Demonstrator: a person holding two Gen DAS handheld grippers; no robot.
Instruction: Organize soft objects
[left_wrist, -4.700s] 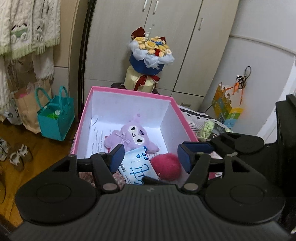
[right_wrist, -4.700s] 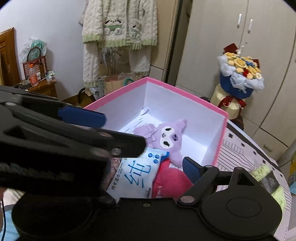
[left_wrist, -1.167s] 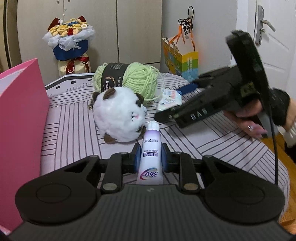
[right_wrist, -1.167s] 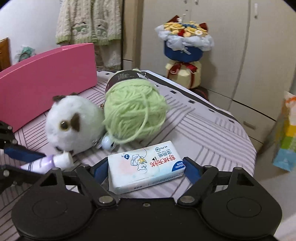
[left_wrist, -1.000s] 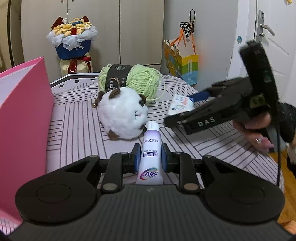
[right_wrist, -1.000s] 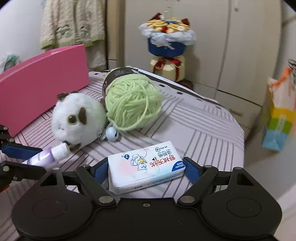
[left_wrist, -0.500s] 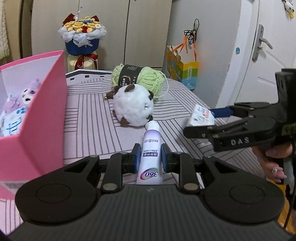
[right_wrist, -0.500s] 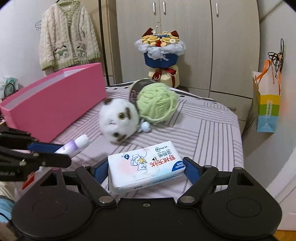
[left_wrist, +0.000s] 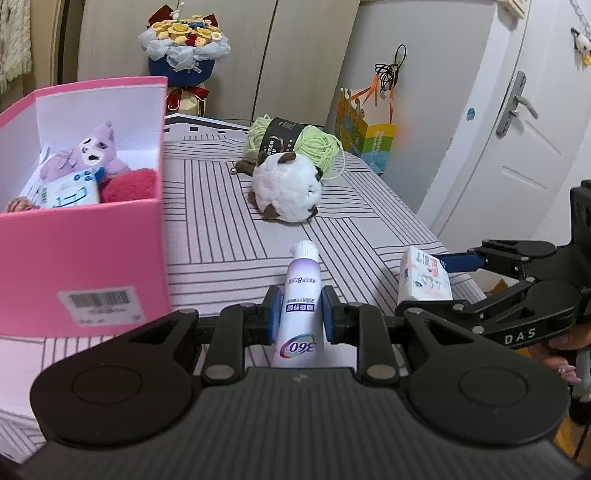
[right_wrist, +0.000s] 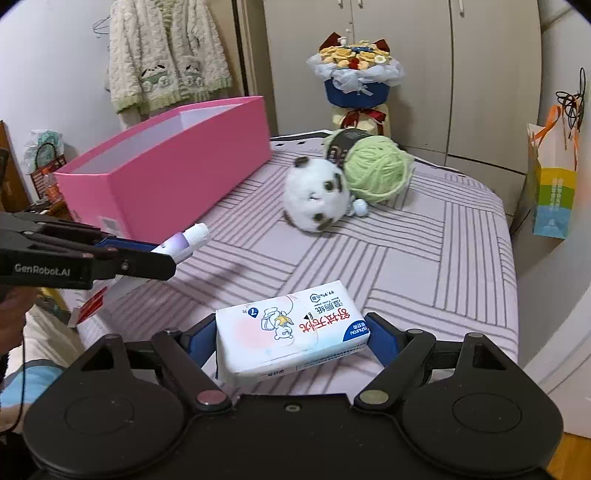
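Observation:
My left gripper (left_wrist: 301, 314) is shut on a white and purple tube (left_wrist: 301, 295), held above the striped table near its front edge. My right gripper (right_wrist: 291, 339) is shut on a white tissue pack (right_wrist: 291, 332), held to the right of the left gripper; the pack also shows in the left wrist view (left_wrist: 424, 275). A pink box (left_wrist: 92, 251) at the left holds a purple plush (left_wrist: 88, 155), a red ball (left_wrist: 129, 184) and a wipes pack (left_wrist: 68, 192). A white plush ball (left_wrist: 288, 192) and green yarn (left_wrist: 295, 142) lie on the table.
A flower bouquet (left_wrist: 184, 51) stands behind the table by the wardrobe. A colourful paper bag (left_wrist: 369, 140) sits on the floor at the right, near a white door (left_wrist: 524, 129). A cardigan (right_wrist: 166, 55) hangs on the wall.
Both grippers have drawn back and risen from the plush and yarn, each keeping its item. The left view has swung left, so the inside of the pink box shows.

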